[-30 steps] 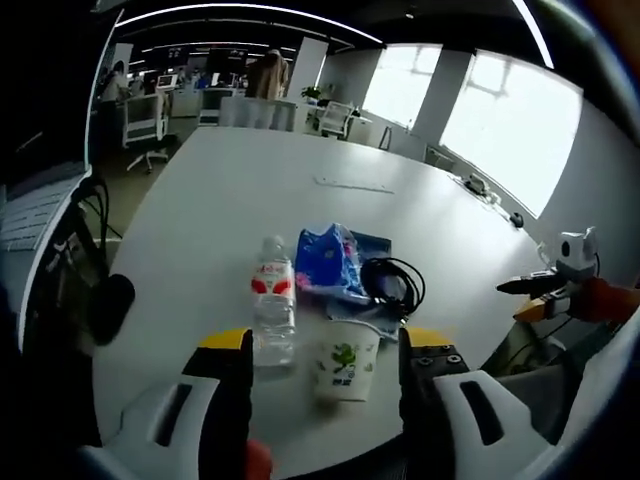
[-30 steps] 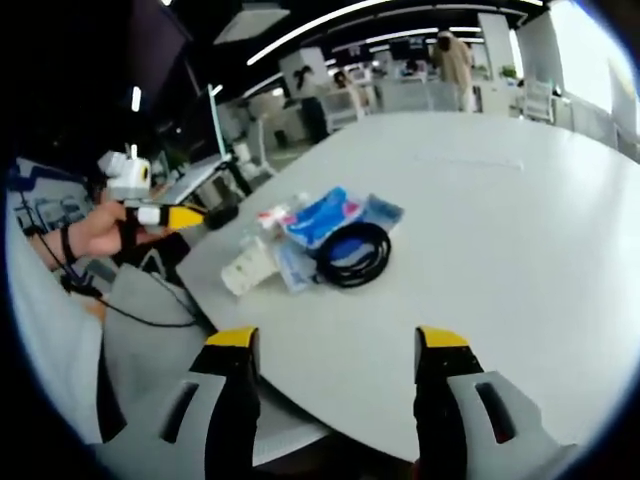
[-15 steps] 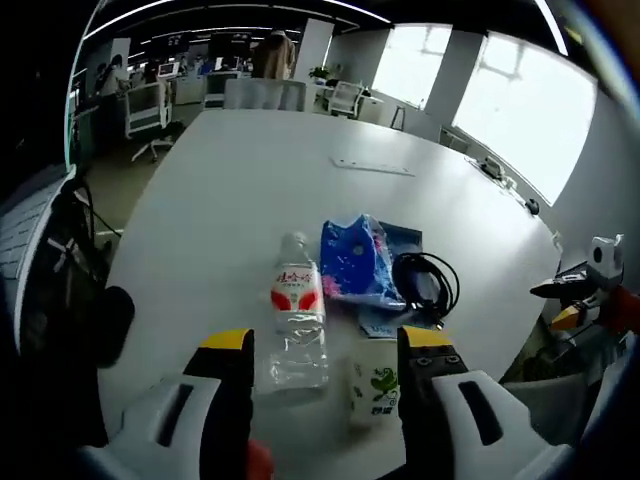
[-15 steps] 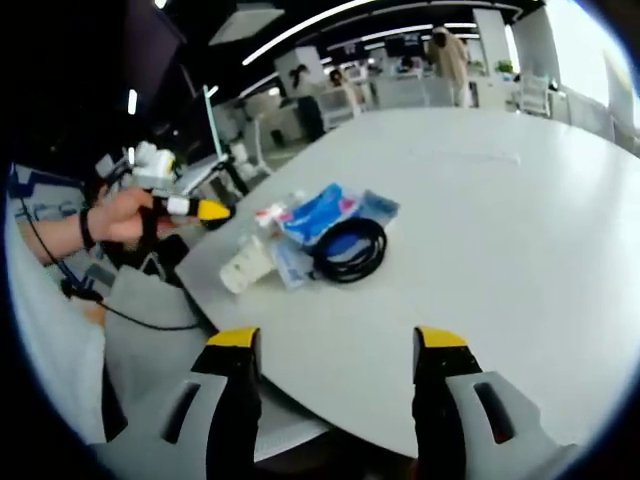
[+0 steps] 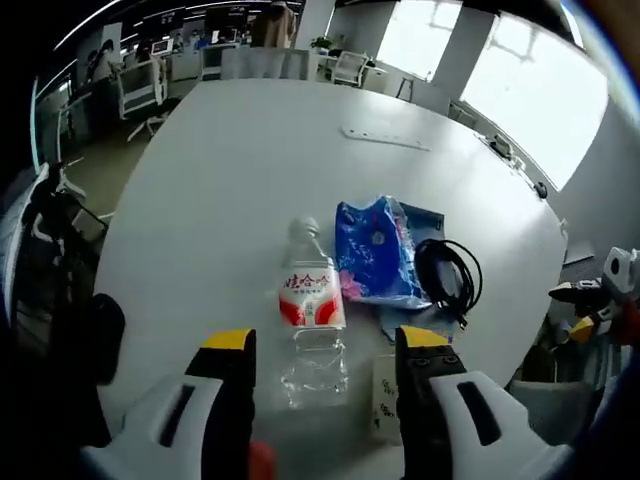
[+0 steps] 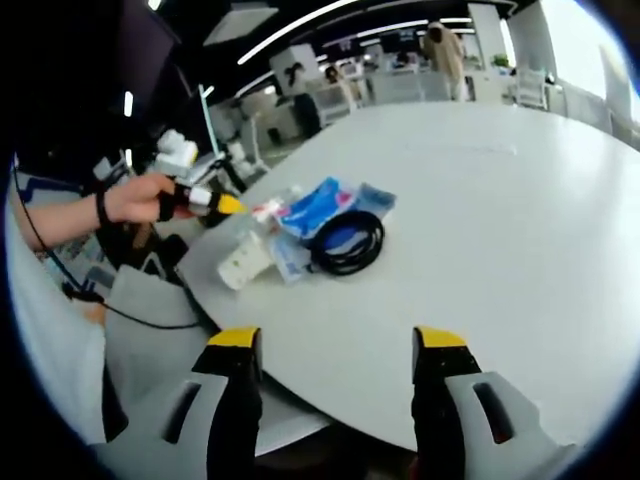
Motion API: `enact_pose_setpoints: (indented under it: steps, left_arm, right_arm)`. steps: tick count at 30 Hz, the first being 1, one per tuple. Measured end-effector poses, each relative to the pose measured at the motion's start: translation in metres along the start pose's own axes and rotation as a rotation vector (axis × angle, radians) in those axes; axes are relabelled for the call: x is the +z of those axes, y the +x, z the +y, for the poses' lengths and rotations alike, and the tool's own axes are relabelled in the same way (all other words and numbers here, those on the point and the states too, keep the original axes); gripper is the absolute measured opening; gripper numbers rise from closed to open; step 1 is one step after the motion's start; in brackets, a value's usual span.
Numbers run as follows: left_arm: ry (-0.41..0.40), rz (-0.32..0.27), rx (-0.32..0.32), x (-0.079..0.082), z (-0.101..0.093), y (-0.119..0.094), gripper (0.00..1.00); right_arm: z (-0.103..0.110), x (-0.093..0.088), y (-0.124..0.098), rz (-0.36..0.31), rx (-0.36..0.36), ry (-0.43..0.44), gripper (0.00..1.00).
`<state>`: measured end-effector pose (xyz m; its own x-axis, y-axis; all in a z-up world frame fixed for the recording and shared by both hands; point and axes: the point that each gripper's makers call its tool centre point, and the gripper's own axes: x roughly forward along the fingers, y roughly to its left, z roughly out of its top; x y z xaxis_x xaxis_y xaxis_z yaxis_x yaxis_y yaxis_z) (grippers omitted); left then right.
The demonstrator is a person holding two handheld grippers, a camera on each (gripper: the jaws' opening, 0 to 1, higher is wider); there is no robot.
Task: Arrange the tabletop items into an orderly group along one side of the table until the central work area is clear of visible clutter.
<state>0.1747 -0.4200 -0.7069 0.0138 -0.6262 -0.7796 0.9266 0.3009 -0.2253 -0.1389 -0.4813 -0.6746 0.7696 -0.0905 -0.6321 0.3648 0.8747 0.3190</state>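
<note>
A clear water bottle (image 5: 312,312) with a red label stands on the white table (image 5: 230,180), its lower part showing between the jaws of my open left gripper (image 5: 325,378). A blue packet (image 5: 375,250) lies beside the bottle. Further right is a coiled black cable (image 5: 448,278) on a blue booklet (image 5: 428,216). A white paper cup (image 5: 383,397) is partly hidden behind the right jaw. In the right gripper view, my open right gripper (image 6: 338,372) hangs off the table edge, well short of the cup (image 6: 244,263), cable (image 6: 348,243) and packet (image 6: 318,207). The hand-held left gripper (image 6: 205,202) is near them.
A flat white strip (image 5: 385,138) lies further up the table. A dark chair (image 5: 100,335) stands at the left table edge. The right gripper (image 5: 600,305) shows off the table's right edge. Office chairs and people stand in the far background. A person's grey sleeve (image 6: 60,340) is at left.
The left gripper has moved in over the table, so the bottle now sits between its jaws and the cup slips behind the right jaw. The right gripper has barely moved.
</note>
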Motion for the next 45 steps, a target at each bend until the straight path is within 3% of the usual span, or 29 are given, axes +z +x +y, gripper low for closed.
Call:
enact_pose_setpoints:
  steps: [11, 14, 16, 20, 30, 45]
  left_arm:
    - [-0.002, 0.06, 0.026, -0.012, -0.001, 0.021, 0.52]
    - [-0.006, 0.064, 0.018, -0.013, 0.0, 0.022, 0.4]
    - [0.003, 0.07, 0.049, -0.014, 0.006, 0.02, 0.35]
    - [0.002, 0.063, 0.027, -0.014, 0.009, 0.018, 0.34]
    - [-0.018, 0.067, 0.049, -0.021, 0.024, 0.008, 0.34]
    - [-0.042, 0.079, 0.078, -0.049, 0.027, -0.015, 0.34]
  right_arm:
    - [0.0, -0.004, -0.001, -0.004, 0.007, 0.034, 0.58]
    - [0.001, -0.004, 0.0, -0.003, 0.007, 0.04, 0.58]
    - [0.001, -0.004, 0.0, 0.001, 0.007, 0.042, 0.58]
    - [0.003, -0.001, 0.003, 0.002, 0.014, 0.04, 0.57]
    - [0.006, 0.002, 0.006, -0.001, 0.026, 0.035, 0.56]
    - [0.011, 0.003, 0.01, 0.003, 0.045, 0.022, 0.55]
